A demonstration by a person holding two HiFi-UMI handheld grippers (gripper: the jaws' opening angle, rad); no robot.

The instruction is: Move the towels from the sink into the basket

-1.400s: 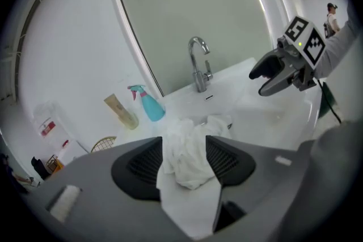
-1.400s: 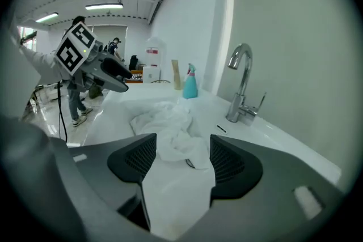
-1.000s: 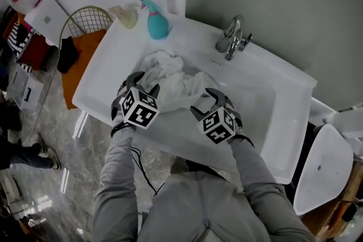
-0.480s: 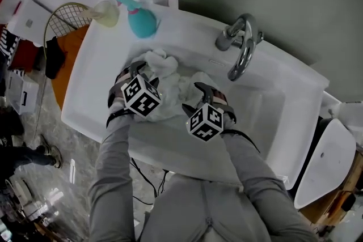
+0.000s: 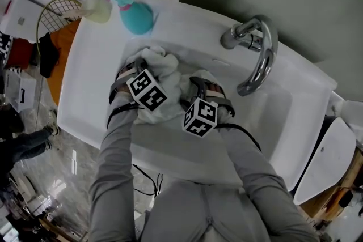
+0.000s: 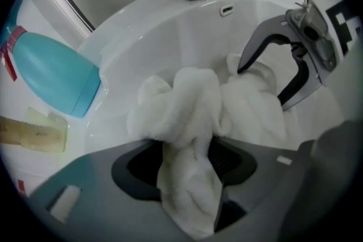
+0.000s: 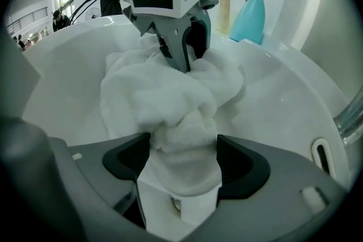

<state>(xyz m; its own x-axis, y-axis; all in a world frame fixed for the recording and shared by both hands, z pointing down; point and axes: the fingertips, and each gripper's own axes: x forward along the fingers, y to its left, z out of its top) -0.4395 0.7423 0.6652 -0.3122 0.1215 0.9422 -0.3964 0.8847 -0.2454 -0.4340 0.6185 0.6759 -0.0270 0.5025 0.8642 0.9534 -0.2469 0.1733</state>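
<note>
Both the left gripper [image 6: 187,164] and the right gripper [image 7: 182,162] are low in the white ceramic sink [image 5: 85,99], jaws just widened, spread loosely around bunched white terry towels [image 5: 164,68].

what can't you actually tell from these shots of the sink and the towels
Number of towels: every view shows one bunched white heap, with no separate edges.
Drain of the sink: head view, covered by the heap.
Basket: head view only, mostly behind the sink's rim, so its depth is unclear.
Print on the teal bottle: too small in every view.
</note>
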